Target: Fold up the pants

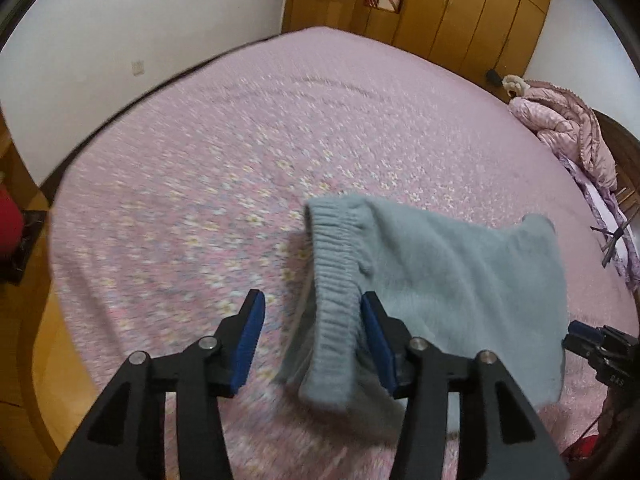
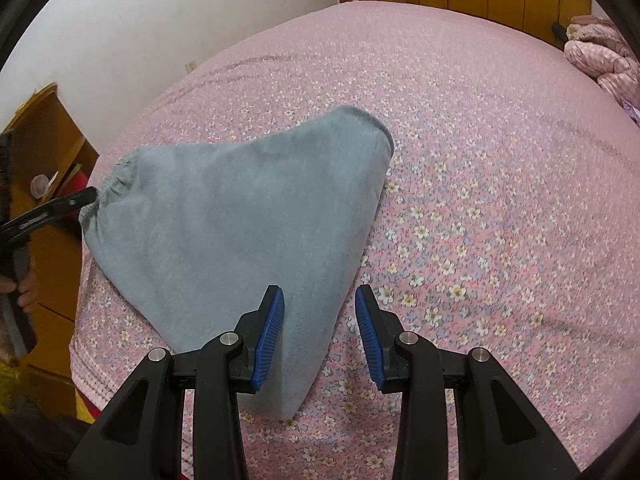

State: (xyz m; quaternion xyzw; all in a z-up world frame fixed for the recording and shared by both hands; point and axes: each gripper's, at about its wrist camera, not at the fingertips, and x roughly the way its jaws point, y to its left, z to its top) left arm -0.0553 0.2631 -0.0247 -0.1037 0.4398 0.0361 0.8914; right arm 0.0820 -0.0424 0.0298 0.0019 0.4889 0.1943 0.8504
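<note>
The left gripper (image 1: 312, 344) stands released beside the pants (image 1: 440, 280) waistband; the right gripper (image 2: 320, 336) is unclenched over the folded corner, letting it settle.

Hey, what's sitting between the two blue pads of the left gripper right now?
In the left wrist view, the ribbed waistband of the grey-blue pants runs between the open left gripper pads, lying against one pad and clear of the other.

soft indoor light, left view motion-blurred, fisheye-warped dark corners
</note>
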